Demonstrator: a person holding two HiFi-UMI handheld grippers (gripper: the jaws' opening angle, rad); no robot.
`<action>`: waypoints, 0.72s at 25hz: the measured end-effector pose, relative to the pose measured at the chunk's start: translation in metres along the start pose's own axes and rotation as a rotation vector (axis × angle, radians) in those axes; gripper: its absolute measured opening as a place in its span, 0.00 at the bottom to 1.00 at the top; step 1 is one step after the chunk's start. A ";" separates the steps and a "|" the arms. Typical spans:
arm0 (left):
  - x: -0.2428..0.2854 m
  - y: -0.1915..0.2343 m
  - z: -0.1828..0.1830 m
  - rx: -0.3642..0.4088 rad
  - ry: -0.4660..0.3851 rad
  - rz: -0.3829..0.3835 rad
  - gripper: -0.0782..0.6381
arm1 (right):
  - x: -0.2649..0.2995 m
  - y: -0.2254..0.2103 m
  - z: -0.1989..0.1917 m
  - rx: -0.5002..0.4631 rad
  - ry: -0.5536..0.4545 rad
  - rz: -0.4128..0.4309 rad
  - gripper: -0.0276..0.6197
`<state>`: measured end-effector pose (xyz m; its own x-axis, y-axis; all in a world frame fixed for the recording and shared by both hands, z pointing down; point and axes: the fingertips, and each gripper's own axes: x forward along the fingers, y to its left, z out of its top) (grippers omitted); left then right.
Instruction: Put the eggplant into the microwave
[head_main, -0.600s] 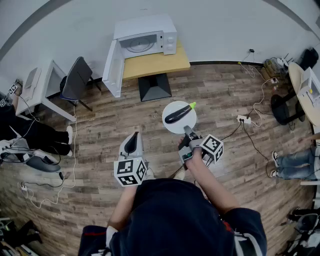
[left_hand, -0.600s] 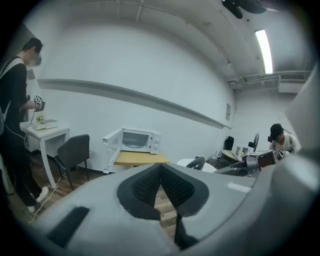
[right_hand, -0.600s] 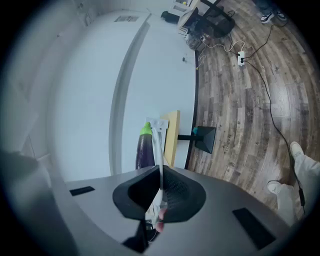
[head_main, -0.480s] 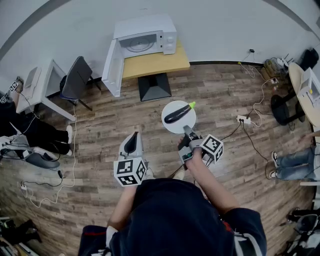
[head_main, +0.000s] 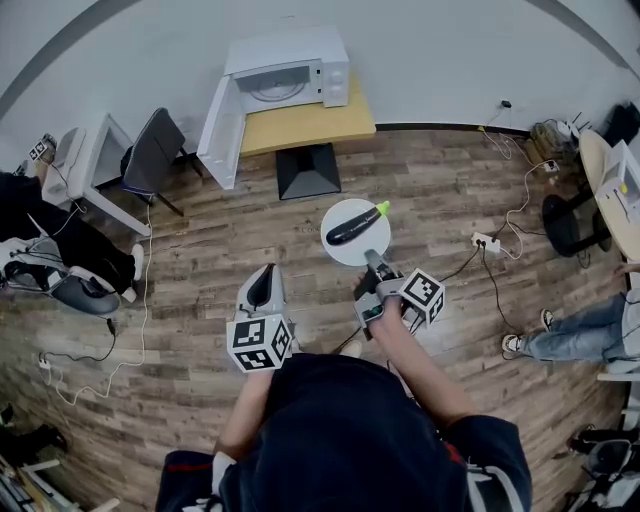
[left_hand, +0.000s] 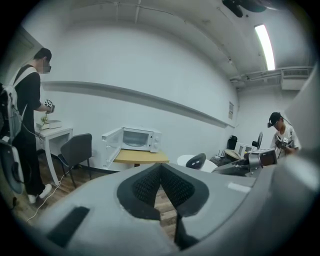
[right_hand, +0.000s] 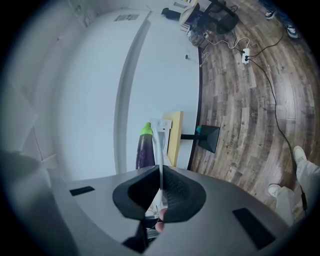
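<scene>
One glossy purple eggplant (head_main: 356, 223) lay on one round white plate (head_main: 348, 253), its rim pinched by the right gripper (head_main: 372, 260); the left gripper (head_main: 265, 275) was closed and empty.

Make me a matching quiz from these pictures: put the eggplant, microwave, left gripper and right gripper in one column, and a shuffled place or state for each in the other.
Column one:
1. eggplant
2. microwave
3. left gripper
4. right gripper

Column two:
A. clamped on the rim of the plate
B. lying on the plate
C. shut, holding nothing
D. on the wooden table, door open

Pairs: 1-B, 2-D, 3-C, 4-A
</scene>
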<state>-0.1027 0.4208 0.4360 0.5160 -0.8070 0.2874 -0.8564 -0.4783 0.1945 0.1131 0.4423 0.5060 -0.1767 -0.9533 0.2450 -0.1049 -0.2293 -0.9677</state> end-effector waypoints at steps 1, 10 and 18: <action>-0.001 -0.005 -0.002 0.000 0.002 0.001 0.13 | -0.003 -0.002 0.002 -0.001 0.007 0.000 0.07; -0.005 -0.025 -0.016 -0.006 0.018 0.041 0.13 | -0.017 -0.020 0.022 0.007 0.036 -0.021 0.07; 0.002 -0.014 -0.023 -0.009 0.037 0.072 0.13 | 0.001 -0.021 0.022 0.008 0.057 -0.019 0.07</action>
<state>-0.0895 0.4334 0.4557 0.4540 -0.8254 0.3355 -0.8910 -0.4168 0.1802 0.1370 0.4420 0.5255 -0.2298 -0.9360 0.2666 -0.1015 -0.2494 -0.9631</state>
